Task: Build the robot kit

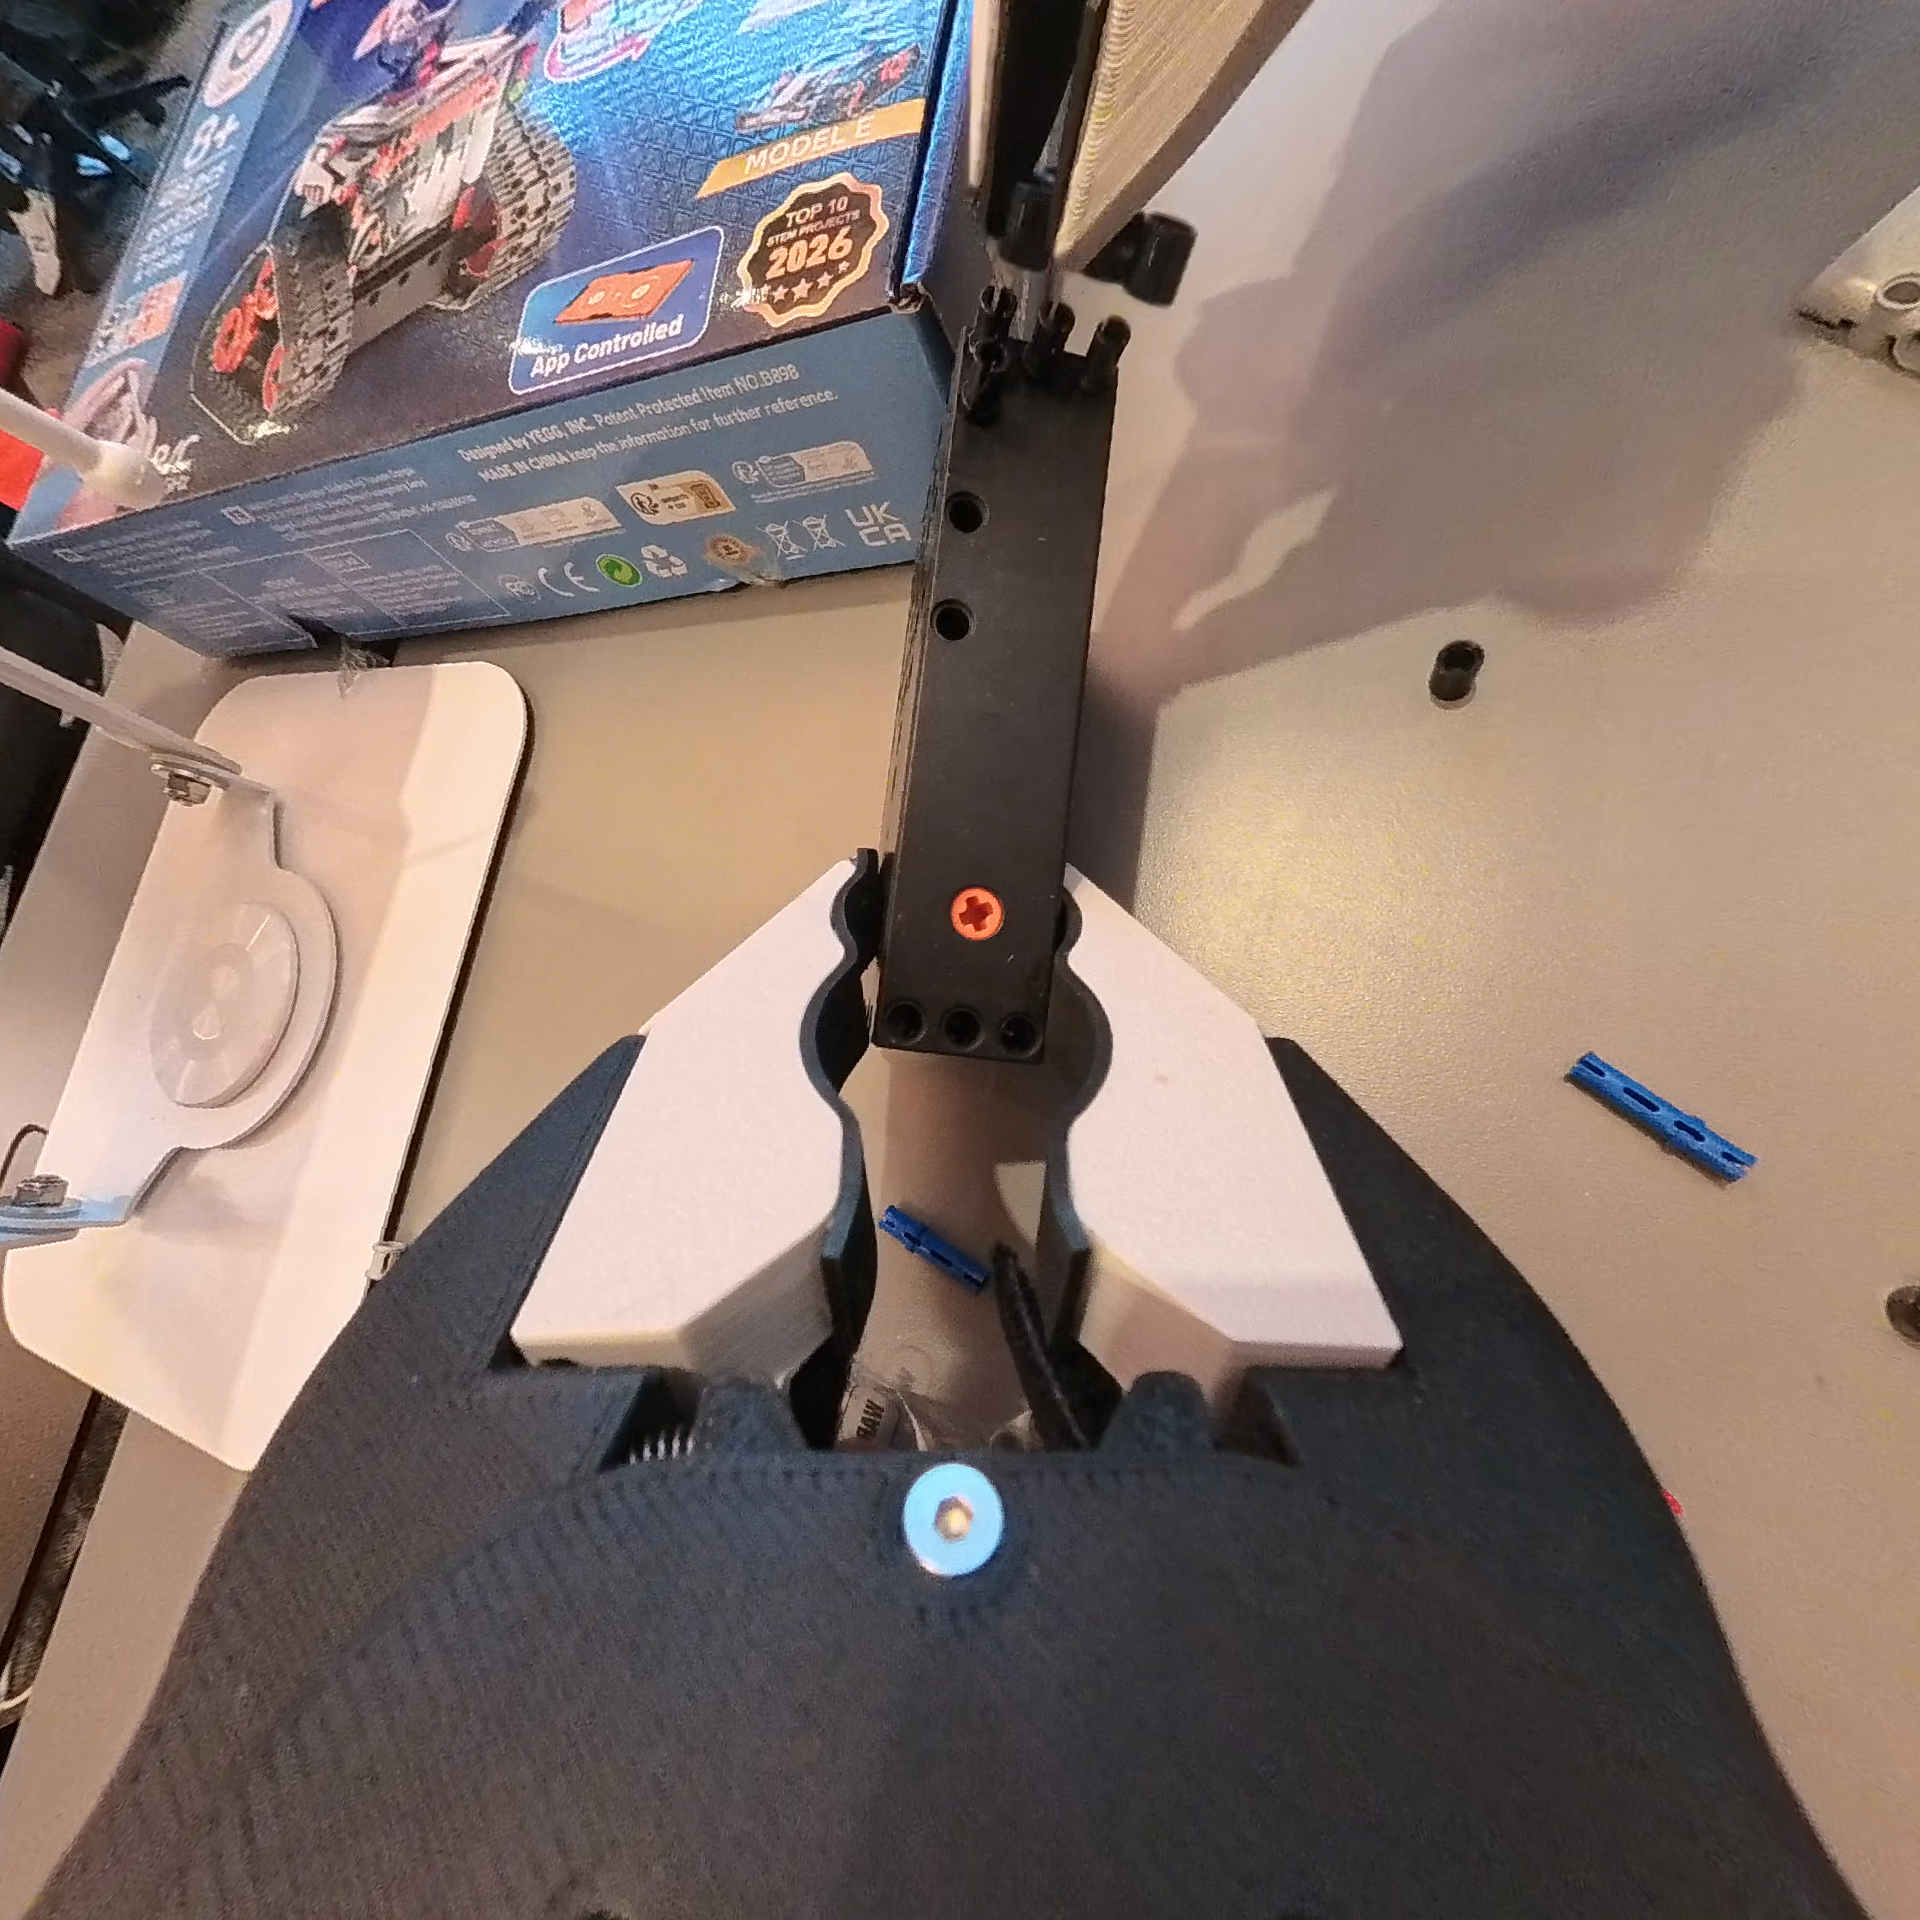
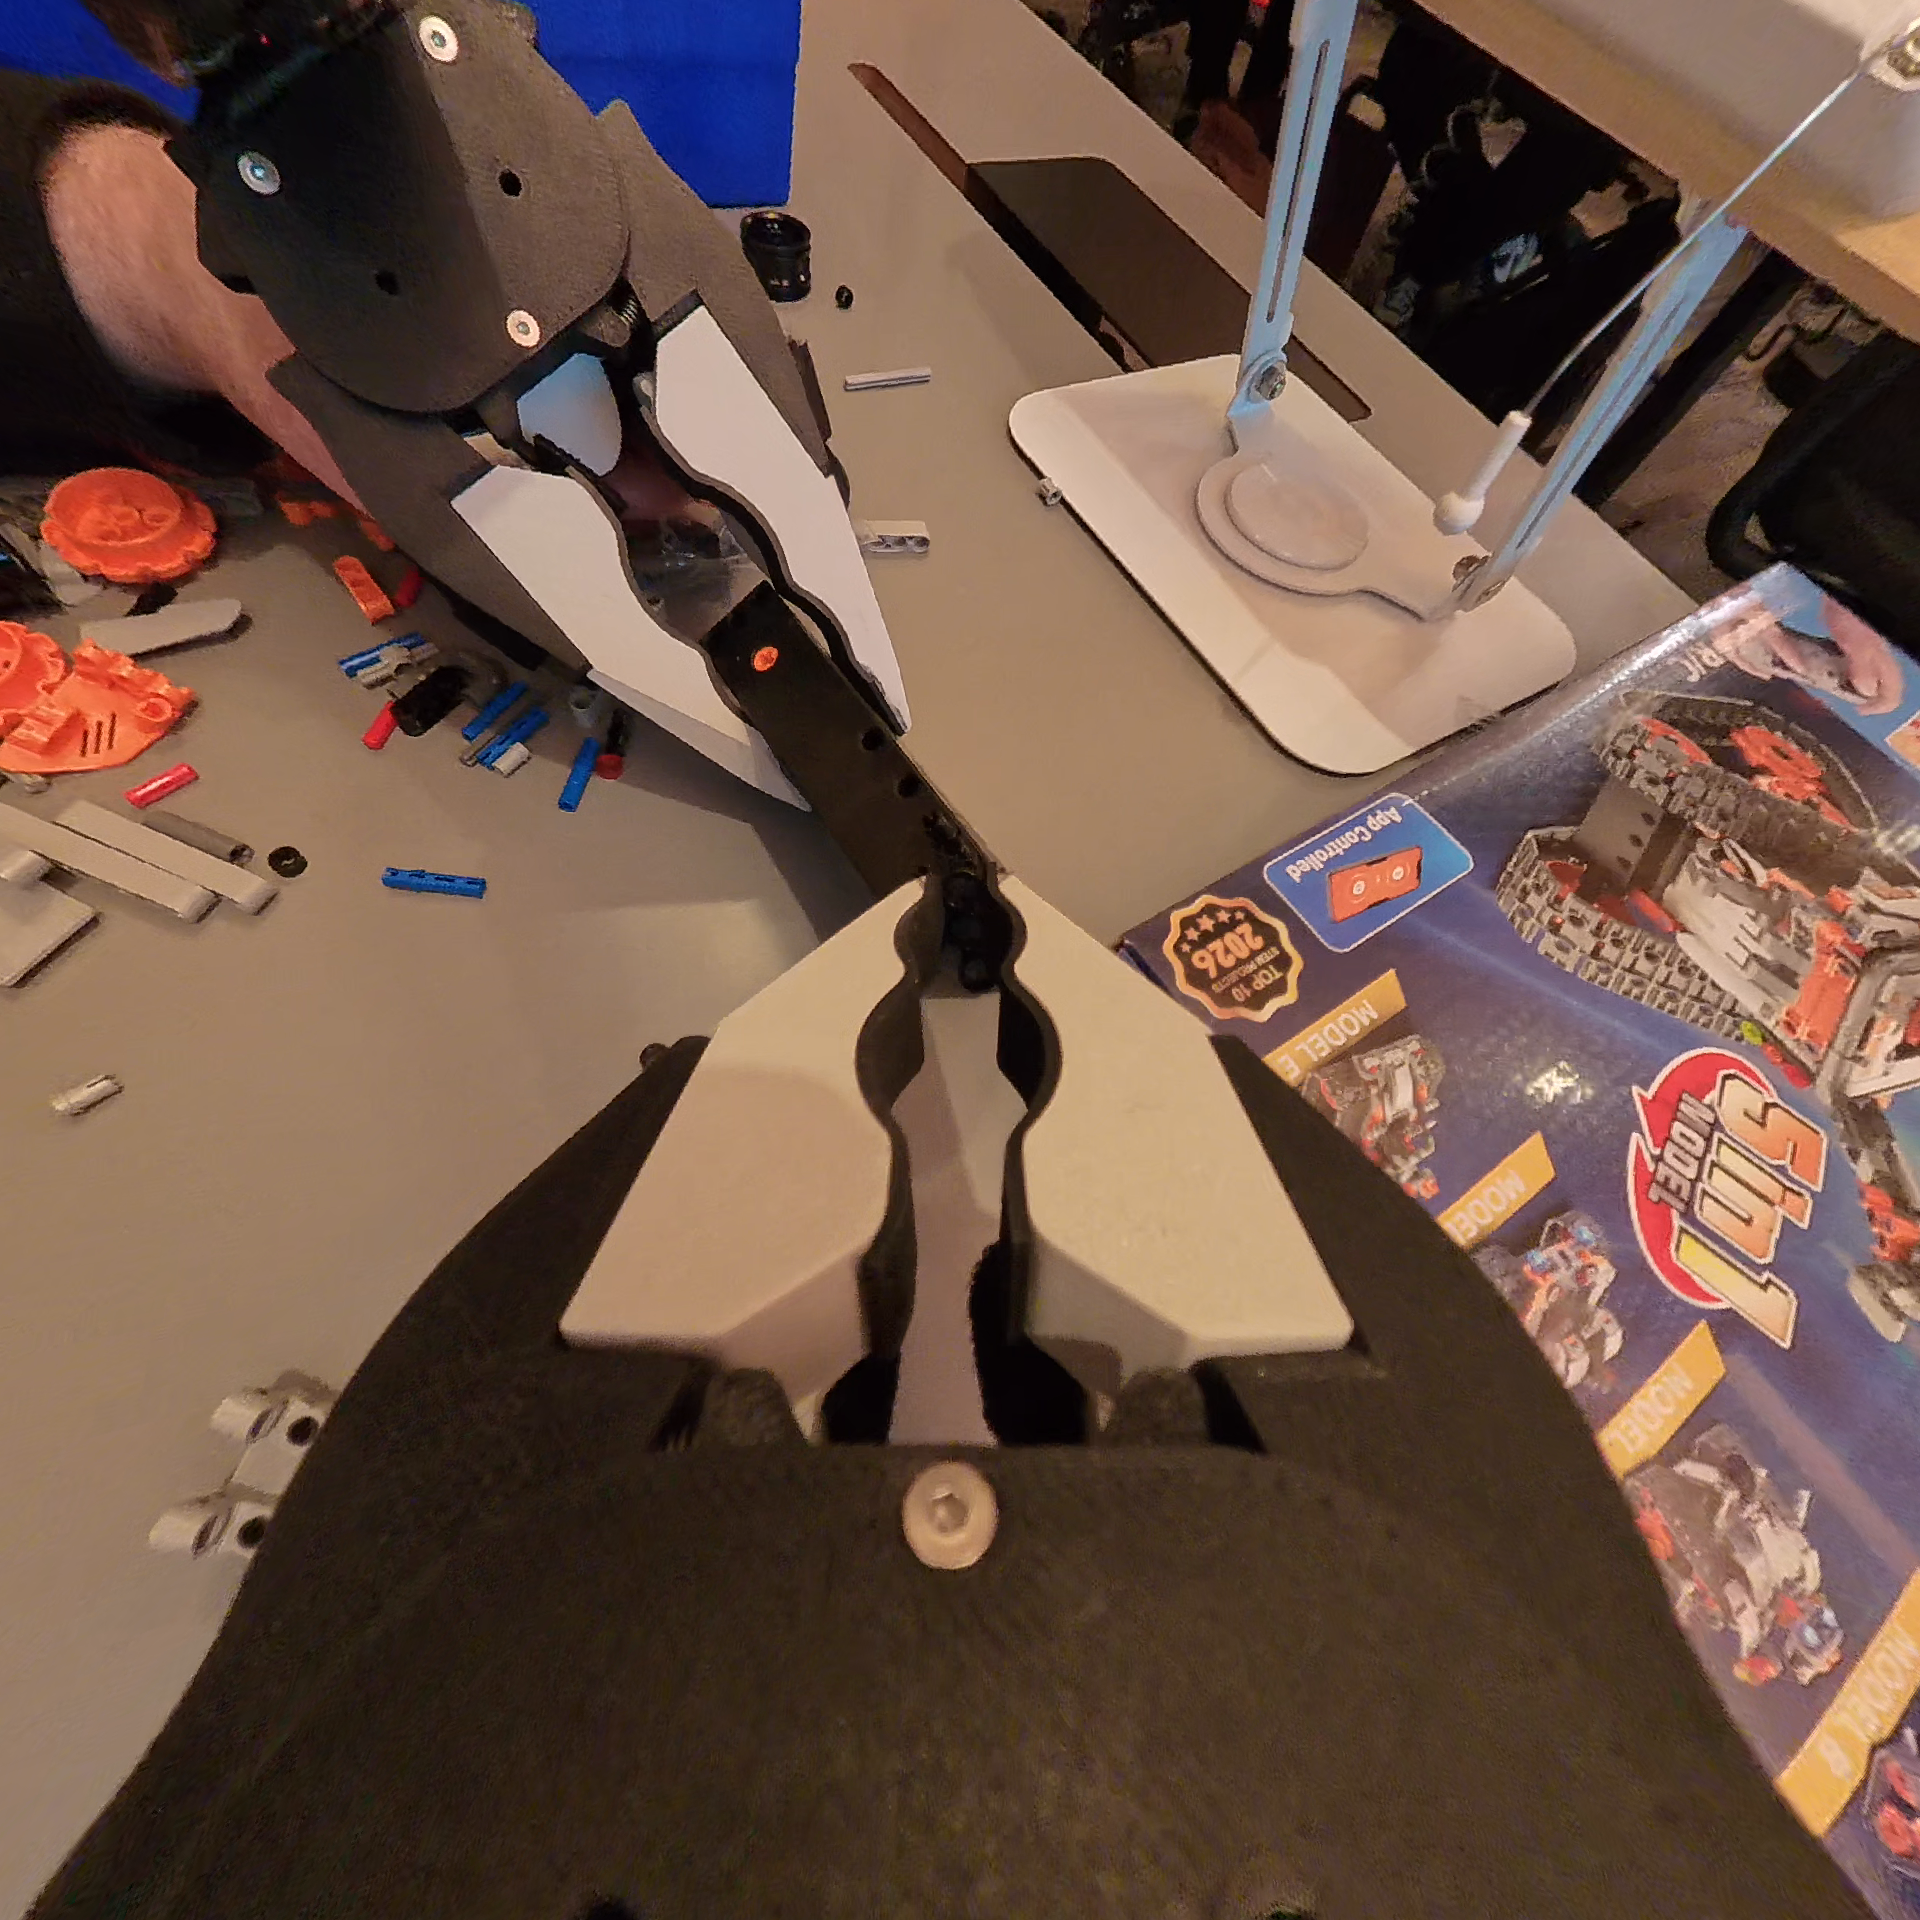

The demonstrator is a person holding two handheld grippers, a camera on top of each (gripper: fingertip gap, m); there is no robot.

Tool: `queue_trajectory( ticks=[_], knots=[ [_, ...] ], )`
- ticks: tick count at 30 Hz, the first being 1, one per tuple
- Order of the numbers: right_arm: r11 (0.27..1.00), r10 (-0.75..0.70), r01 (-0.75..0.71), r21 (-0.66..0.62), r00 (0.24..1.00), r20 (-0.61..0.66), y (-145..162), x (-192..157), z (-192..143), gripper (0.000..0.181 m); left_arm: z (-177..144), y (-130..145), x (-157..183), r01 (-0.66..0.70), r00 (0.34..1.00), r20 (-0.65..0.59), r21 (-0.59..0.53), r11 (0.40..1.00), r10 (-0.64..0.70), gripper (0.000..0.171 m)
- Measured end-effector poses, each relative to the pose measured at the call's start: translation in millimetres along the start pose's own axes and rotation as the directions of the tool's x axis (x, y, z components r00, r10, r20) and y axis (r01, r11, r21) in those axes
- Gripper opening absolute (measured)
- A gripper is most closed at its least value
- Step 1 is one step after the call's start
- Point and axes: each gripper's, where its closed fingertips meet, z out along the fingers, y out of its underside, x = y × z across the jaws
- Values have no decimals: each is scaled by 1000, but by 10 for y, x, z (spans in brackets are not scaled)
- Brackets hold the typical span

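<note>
The grey tabletop point(image 2: 644, 987) spreads beneath both grippers. To the right of the right gripper point(image 2: 961, 935) lies a large blue printed cardboard toy box point(image 2: 1558, 1143), and ahead of it, past the box, stands a white lamp base with slim metal arms point(image 2: 1299, 582).

Held above the tabletop between the two grippers is a long black rectangular plastic block with round holes and an orange cross-shaped socket point(image 1: 987, 727). The left gripper point(image 1: 961, 925) is clamped on the socket end, its white fingers point(image 1: 748, 1039) pressing both long sides. The right gripper is closed on the cluster of small black plastic pins point(image 2: 966, 914) at the block's far end.

The block looks rigid, light and smooth-sided, so it probably slips if pinched loosely; the flat long sides seem the safest hold, while the pins look easier to bend or pop out.

Left of the right gripper, loose orange, grey, blue and red plastic building parts point(image 2: 312, 707) lie scattered. A small blue ridged pin point(image 1: 1662, 1132) lies to the right of the left gripper.
</note>
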Motion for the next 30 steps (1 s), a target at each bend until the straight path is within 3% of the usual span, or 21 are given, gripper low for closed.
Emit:
queue_trajectory(
  ticks=[16,30],
  knots=[
    [987,29,-10,-158,993,115,328,-165,19,5,1,0,2,2,1000,-1,4,1000,-2,28],
    [997,-11,15,-71,999,50,154,-67,-53,5,2,0,1,1,1000,-1,4,1000,-1,28]
  ],
)
